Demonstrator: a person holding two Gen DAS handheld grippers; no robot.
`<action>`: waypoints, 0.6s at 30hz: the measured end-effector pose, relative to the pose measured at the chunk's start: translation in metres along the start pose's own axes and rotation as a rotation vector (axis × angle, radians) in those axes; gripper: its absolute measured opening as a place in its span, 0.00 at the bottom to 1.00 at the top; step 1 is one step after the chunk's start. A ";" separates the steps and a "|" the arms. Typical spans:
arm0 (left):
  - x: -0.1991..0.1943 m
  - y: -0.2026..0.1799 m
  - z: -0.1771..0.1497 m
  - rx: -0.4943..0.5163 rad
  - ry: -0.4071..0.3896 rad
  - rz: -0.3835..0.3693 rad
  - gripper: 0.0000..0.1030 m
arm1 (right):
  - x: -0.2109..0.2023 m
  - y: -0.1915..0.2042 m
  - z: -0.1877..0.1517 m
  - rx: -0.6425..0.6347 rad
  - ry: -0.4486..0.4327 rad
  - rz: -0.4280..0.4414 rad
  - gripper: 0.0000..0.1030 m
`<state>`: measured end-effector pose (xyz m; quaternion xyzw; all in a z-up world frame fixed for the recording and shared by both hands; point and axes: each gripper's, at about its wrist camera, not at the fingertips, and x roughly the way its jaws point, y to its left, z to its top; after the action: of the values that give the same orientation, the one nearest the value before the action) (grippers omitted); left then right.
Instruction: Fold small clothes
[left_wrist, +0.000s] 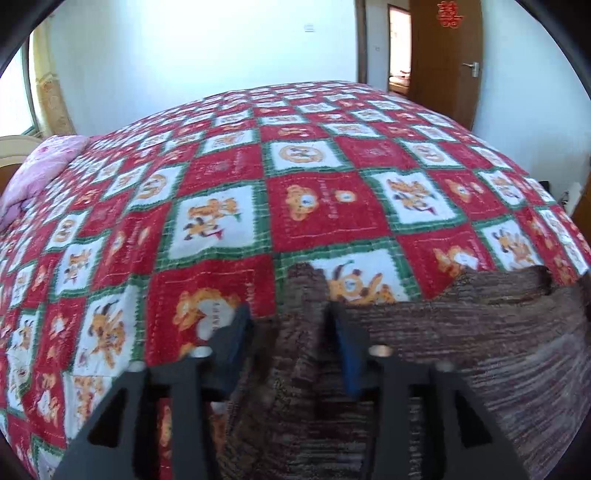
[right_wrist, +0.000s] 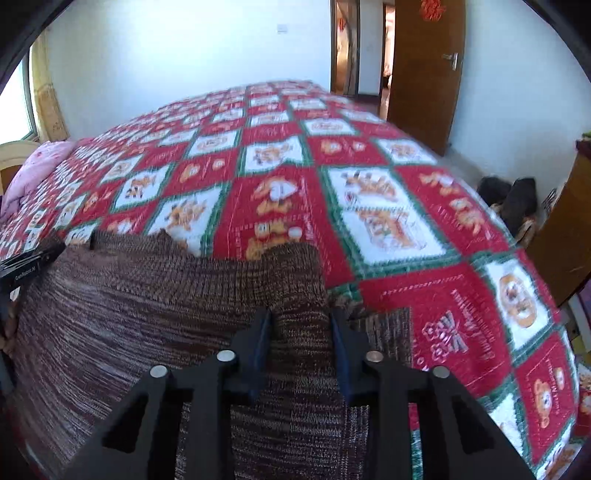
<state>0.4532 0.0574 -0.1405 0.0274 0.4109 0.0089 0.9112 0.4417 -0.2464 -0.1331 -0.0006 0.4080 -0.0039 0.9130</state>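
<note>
A brown-and-cream marled knitted sweater (left_wrist: 461, 332) lies spread on a bed covered by a red, white and green checked fleece blanket with orange cartoon figures (left_wrist: 325, 206); in the left wrist view the knit fills the field from 3 o'clock round to 6 o'clock, its far edge running across at about mid-height.

The left tool (left_wrist: 291, 321) stands with its black fingers and blue pads well apart; a raised fold of the sweater's left edge sits between them, yet the pads are not pressing on it — the left finger hangs over the blanket, the right one over the knit.

In the right wrist view the sweater (right_wrist: 147, 306) covers the area from 9 o'clock to 6 o'clock, and a bunched ridge of its right side rises toward 12 o'clock between the fingers of the right tool (right_wrist: 301, 325); the blue pads sit against both flanks of that ridge, so this tool is clamped on the sweater, with a flatter flap of knit lying just beside it at 3 o'clock.

The body of the left tool shows at 9 o'clock in this view; a pink pillow (right_wrist: 40, 166) lies at 10 o'clock on the bed; a brown wooden door (right_wrist: 428, 74) stands open at 1 o'clock.
</note>
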 end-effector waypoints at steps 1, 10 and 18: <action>0.001 0.002 0.000 -0.015 0.007 0.019 0.72 | -0.003 0.000 -0.001 0.001 -0.017 -0.022 0.13; 0.000 -0.013 0.001 0.054 0.006 0.030 0.82 | -0.002 -0.038 -0.009 0.109 -0.006 -0.088 0.02; -0.007 -0.029 0.001 0.133 -0.027 0.120 0.91 | -0.004 -0.049 -0.020 0.141 -0.004 -0.131 0.00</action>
<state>0.4494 0.0278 -0.1360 0.1128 0.3960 0.0359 0.9106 0.4240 -0.2955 -0.1432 0.0369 0.4038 -0.0923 0.9094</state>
